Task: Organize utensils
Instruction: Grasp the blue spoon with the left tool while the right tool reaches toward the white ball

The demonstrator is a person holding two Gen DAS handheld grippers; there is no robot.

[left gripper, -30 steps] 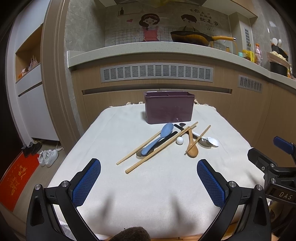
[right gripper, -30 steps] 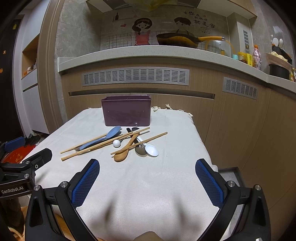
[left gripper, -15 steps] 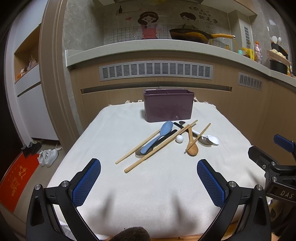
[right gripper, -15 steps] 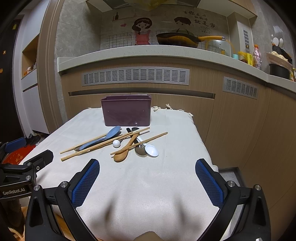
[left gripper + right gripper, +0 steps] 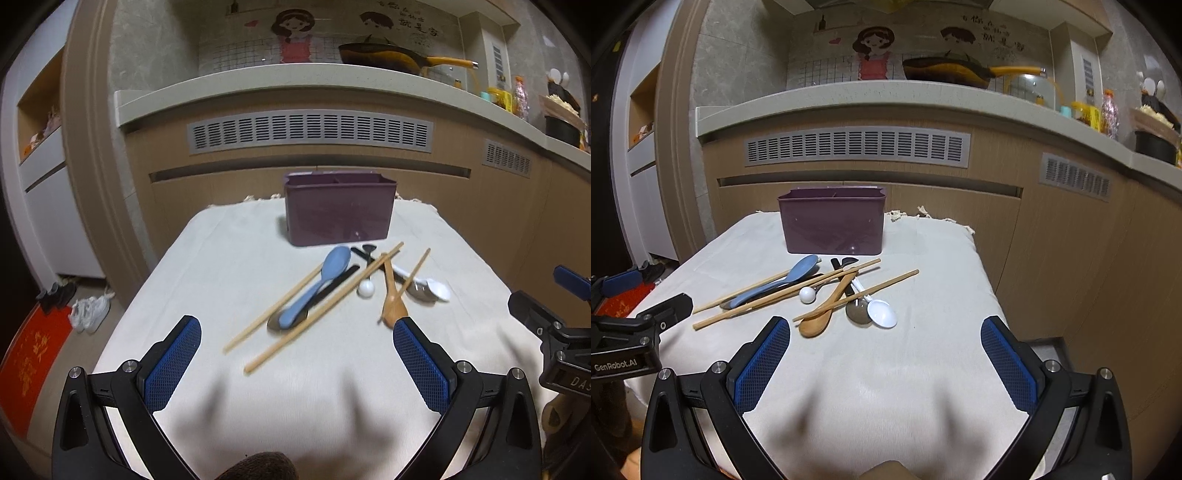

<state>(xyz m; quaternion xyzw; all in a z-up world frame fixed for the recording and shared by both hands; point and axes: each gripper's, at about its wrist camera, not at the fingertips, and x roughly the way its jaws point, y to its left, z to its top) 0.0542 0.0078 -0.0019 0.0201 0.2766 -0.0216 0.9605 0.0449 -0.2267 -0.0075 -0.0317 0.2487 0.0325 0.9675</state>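
Utensils (image 5: 820, 291) lie piled on a cloth-covered table (image 5: 923, 369) before a purple holder (image 5: 833, 225), below a kitchen counter (image 5: 849, 96). Left gripper (image 5: 297, 365) and right gripper (image 5: 885, 363) hover over the cloth, jaws wide, empty.

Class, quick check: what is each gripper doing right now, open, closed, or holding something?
Left gripper: open, holding nothing, above the cloth short of the utensils.
Right gripper: open, holding nothing, also short of the pile.

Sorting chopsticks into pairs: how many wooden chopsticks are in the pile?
3. Two lie side by side at the left, one behind the blue spoon, one in front. The third crosses the wooden spoon. More may be hidden.
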